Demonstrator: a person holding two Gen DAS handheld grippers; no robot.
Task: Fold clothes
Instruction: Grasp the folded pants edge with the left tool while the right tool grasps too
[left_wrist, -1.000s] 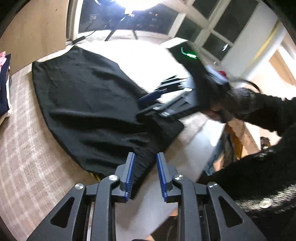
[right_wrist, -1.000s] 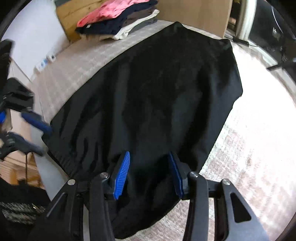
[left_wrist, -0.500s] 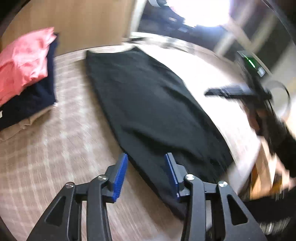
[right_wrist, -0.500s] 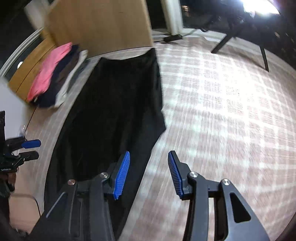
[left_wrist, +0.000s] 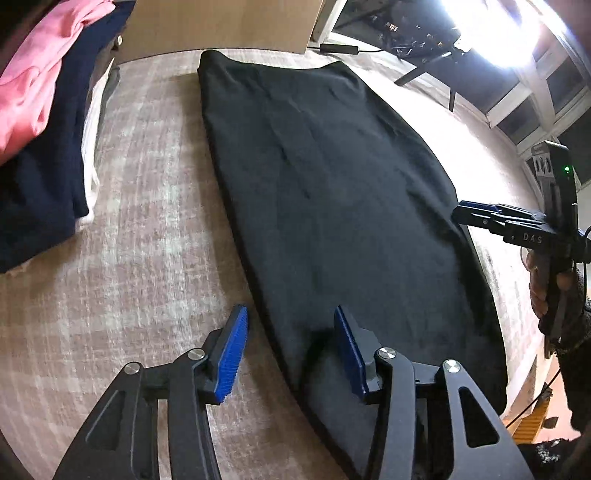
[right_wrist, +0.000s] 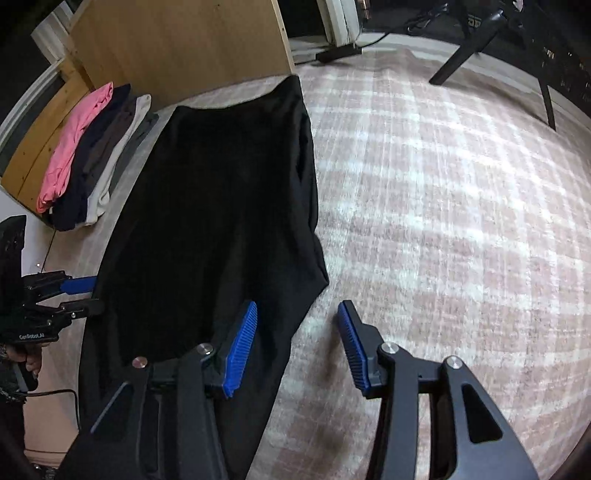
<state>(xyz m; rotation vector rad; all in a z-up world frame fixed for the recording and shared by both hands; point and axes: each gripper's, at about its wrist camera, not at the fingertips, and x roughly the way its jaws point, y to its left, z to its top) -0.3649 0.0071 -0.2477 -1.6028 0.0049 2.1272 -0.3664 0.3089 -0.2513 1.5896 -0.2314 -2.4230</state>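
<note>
1. Black garment (left_wrist: 332, 206) lies spread long and mostly flat on the checked cloth-covered surface (left_wrist: 147, 221), its near end hanging over the surface's front edge. It looks like a narrow doubled strip, though it could equally be a single layer laid out. Both would look like this, so how far the folding has got is unclear.
2. Folded stack (right_wrist: 92, 155) of pink, navy and pale clothes sits near the garment's left side. A wide sweep of fabric could, I judge, knock it askew.
3. Left gripper (left_wrist: 288, 347) is spread wide and holds nothing, straddling the garment's left edge at the near end. If it closes where it is, it may pinch the tablecloth as well, or only one layer.
4. Right gripper (right_wrist: 297, 345) is also wide and empty, astride the right edge. Uneven grips between the two would skew any fold, and the overhanging end could drag the cloth off.
5. Writing: "DAS" on the right gripper's body in the left view, and what looks like "GenRobot.AI" on the left gripper's body in the right view, small and uncertain.
</note>
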